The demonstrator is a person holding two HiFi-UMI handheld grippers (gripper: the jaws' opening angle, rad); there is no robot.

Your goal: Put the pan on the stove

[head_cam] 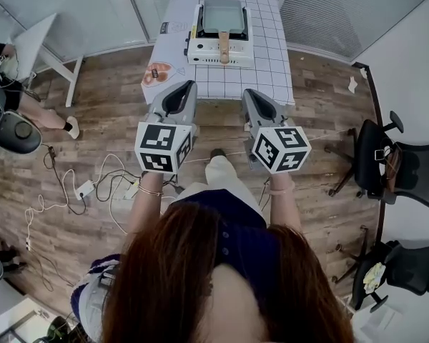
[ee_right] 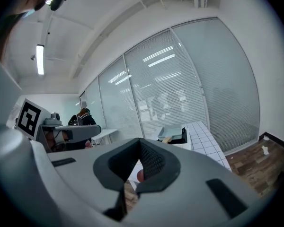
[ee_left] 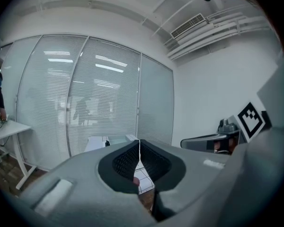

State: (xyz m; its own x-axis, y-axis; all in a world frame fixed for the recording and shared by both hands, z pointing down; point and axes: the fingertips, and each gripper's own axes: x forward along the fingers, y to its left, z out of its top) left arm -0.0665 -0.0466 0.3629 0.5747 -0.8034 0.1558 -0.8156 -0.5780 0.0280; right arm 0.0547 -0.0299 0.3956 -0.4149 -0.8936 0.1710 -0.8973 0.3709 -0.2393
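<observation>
I stand on the wood floor (head_cam: 100, 120), back from the desk (head_cam: 272, 63), which is far in front of me. I hold my left tool (head_cam: 186, 86) and my right tool (head_cam: 248, 93) up side by side, close to my body, and both point at the desk. The two halves of the left tool are pressed together, with only a thin line of light between them, and nothing is in it. The right tool is closed tight too, and it is empty as well. The pan (head_cam: 223, 16) sits on top of the white stove (head_cam: 200, 50), toward the far end of the desk. Its brown handle (head_cam: 224, 46) sticks out toward me, over the near side of the stove. I think it lies that way so a tool can grab it easily from my side. The pan looks flat and steady on the stove, so I think the job is done already. I think I hold my tools closed and away from the desk because there is nothing to carry right now.
</observation>
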